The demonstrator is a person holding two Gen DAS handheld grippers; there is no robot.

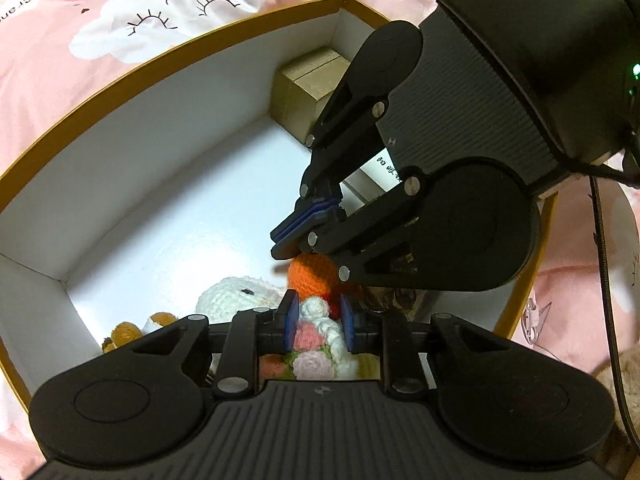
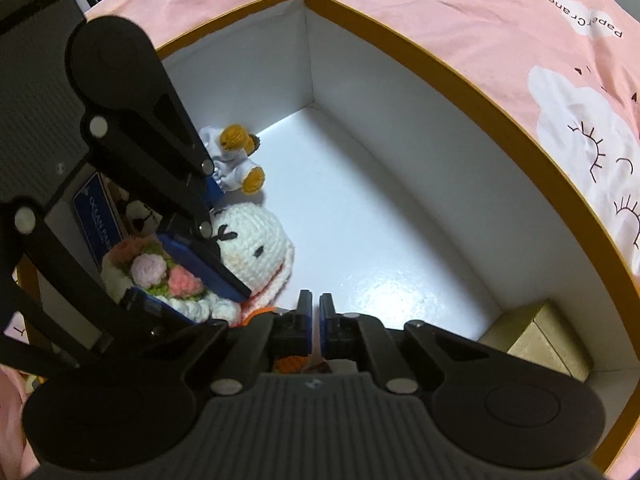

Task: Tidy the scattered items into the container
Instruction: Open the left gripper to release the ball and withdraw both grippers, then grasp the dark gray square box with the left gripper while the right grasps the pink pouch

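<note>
The container is a box with a gold rim [image 1: 132,68] and white inside [image 2: 400,200]. Both grippers reach down into it. My left gripper [image 1: 320,320] is shut on a crochet bouquet [image 1: 320,344] of pink and white flowers; in the right wrist view the bouquet [image 2: 160,276] sits squeezed between its blue pads. My right gripper [image 2: 316,318] is shut with nothing seen between its pads, and its tips [image 1: 286,240] hover just over an orange crochet piece [image 1: 312,276]. A white crochet doll head [image 2: 256,240] and a small bear in white [image 2: 240,160] lie on the box floor.
A tan cube [image 1: 308,88] stands in one corner of the box. A blue card [image 2: 98,220] and a white printed carton [image 1: 384,172] lie under the grippers. The box rests on a pink sheet [image 2: 480,8] with cloud prints. A cable [image 1: 608,300] hangs at the right.
</note>
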